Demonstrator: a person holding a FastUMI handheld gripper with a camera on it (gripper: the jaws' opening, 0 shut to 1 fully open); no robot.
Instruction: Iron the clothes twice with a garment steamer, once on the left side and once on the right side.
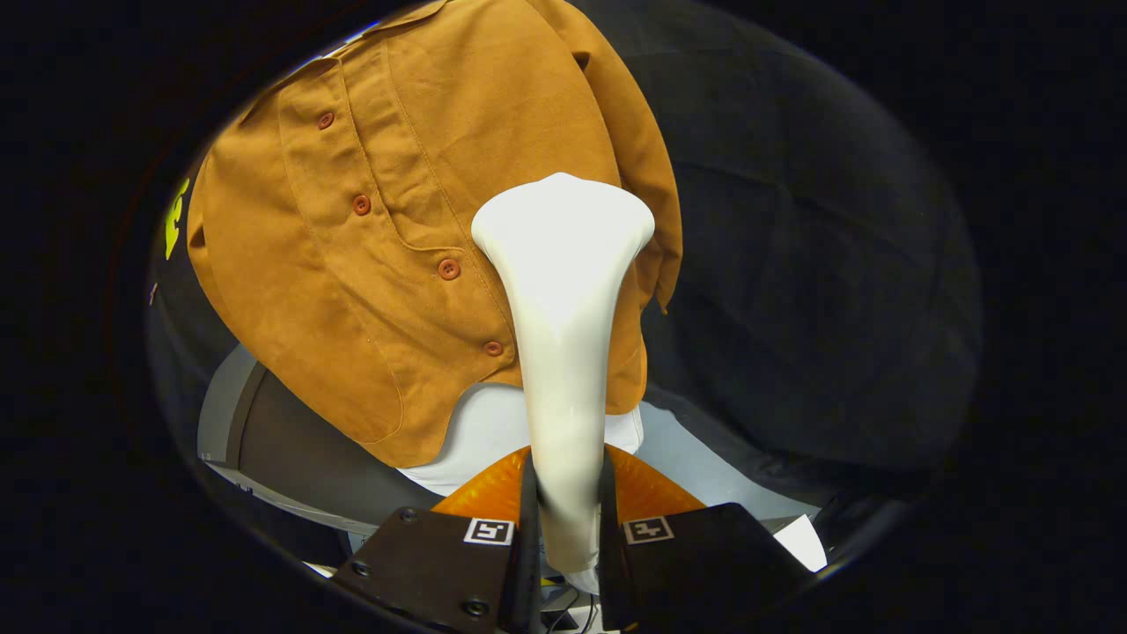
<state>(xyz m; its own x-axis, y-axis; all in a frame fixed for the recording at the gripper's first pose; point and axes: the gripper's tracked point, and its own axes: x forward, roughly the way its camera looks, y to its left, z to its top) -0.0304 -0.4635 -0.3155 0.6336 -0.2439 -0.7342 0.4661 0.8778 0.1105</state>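
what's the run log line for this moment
claw shut on white steamer | head against brown shirt | right of button row

Readable words: none.
Left finger (pixel 440 563): a square black-and-white marker (pixel 489 531), no letters.
Right finger (pixel 696 563): a like marker (pixel 649 529), no letters.

Black cloth wall (pixel 792 264), creased and dim, white surface (pixel 704 467) below
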